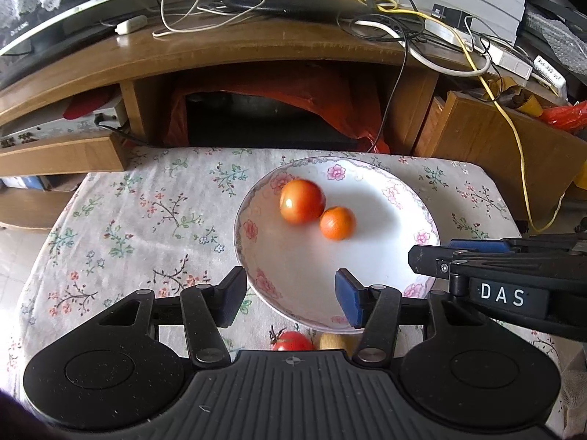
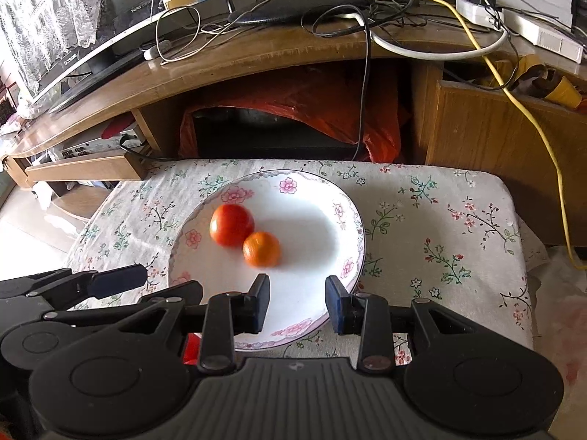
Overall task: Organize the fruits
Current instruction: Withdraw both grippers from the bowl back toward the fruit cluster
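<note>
Glossy glazed plate (image 1: 385, 256) on matt printed cloth (image 1: 146, 220); smooth shiny tomato (image 1: 302, 201), polished wooden desk (image 1: 256, 47)

Black left gripper (image 1: 290, 299), apparently blue-padded fingers (image 1: 347, 300).

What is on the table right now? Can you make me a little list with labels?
plate: white with pink flowers, on the flowery tablecloth
on plate: big tomato touching small orange fruit
off plate: red tomato and a yellowish fruit by the near rim
left hand-held gripper: open, empty
right hand-held gripper: open, empty
</note>
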Motion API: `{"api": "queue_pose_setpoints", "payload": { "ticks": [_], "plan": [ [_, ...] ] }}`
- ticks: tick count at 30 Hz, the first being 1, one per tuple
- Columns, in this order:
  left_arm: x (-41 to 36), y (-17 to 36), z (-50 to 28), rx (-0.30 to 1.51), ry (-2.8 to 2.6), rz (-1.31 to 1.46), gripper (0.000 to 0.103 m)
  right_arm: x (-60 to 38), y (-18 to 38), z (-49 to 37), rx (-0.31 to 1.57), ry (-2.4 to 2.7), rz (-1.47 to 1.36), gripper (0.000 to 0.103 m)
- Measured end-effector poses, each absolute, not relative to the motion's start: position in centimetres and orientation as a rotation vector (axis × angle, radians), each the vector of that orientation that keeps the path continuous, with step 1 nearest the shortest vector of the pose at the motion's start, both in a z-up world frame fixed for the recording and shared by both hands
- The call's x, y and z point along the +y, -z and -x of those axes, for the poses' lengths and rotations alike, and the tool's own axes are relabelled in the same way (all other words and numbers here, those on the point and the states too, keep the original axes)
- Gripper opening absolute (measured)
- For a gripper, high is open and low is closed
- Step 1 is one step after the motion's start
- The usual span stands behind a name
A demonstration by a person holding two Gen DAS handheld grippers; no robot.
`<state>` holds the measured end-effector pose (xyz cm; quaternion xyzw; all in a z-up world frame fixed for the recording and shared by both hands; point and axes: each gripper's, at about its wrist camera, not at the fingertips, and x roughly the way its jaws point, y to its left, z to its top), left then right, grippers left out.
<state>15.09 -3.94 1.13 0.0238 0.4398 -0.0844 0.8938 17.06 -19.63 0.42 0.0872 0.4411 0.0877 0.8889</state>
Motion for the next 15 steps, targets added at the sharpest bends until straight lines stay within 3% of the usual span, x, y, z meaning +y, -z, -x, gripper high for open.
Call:
{"api": "queue_pose_setpoints", "payload": {
  "ticks": [15],
  "plan": [
    [-3.4,-1.3,-12.9,0.930,0.178,-0.054,0.057,-18.6,-0.9,-14.7,0.917,-0.196,-0.141,0.034]
  ]
}}
